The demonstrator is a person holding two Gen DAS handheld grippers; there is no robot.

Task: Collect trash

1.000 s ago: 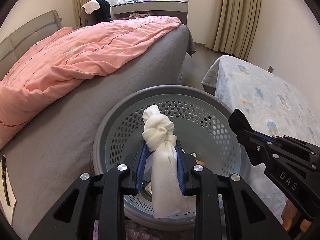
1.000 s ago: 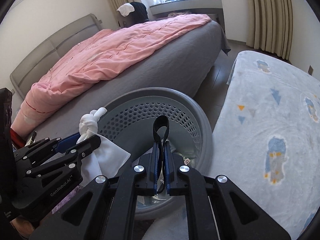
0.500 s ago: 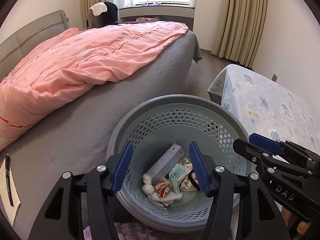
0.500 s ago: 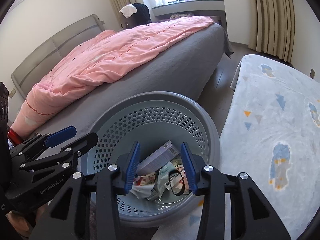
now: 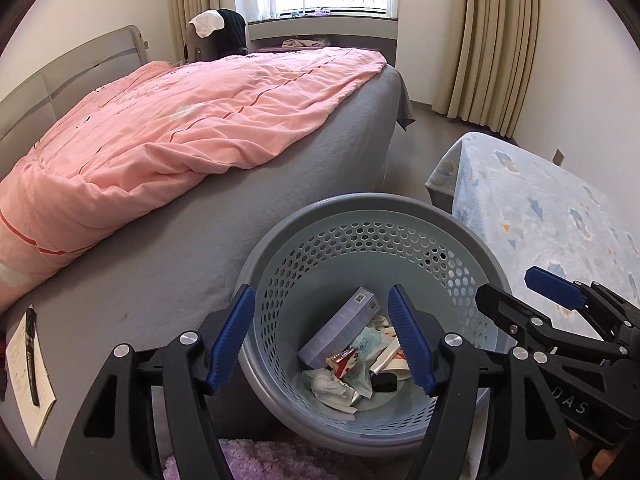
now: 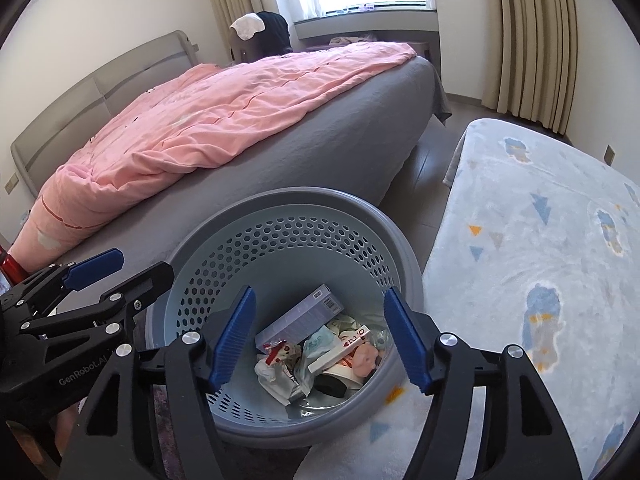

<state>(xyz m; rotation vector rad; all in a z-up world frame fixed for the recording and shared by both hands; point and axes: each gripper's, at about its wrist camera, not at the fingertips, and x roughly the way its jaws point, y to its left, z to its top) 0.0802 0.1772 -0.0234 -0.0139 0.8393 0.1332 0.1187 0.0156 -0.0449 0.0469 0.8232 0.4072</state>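
A grey perforated basket [image 5: 360,206] [image 6: 300,196] stands on the floor beside the bed. At its bottom lie a purple box [image 5: 340,332] [image 6: 300,316], a crumpled white bundle [image 5: 326,384] [image 6: 272,376], a small black item [image 5: 384,382] [image 6: 330,386] and several wrappers. My left gripper [image 5: 320,292] [image 6: 140,264] hovers over the basket's near left rim, its jaws opening with nothing between them. My right gripper [image 6: 319,293] [image 5: 507,285] hovers over the near right rim, its jaws also opening and empty.
A bed with a grey sheet [image 5: 280,200] and a pink duvet [image 5: 180,132] runs along the left. A notepad with a pen [image 5: 30,372] lies on its near corner. A pale blue patterned blanket [image 6: 540,240] covers the right. A purple fluffy rug [image 5: 260,460] lies below the basket.
Both grippers have opened. The white knotted bundle left the left gripper and the black loop left the right gripper; both now lie in the basket.
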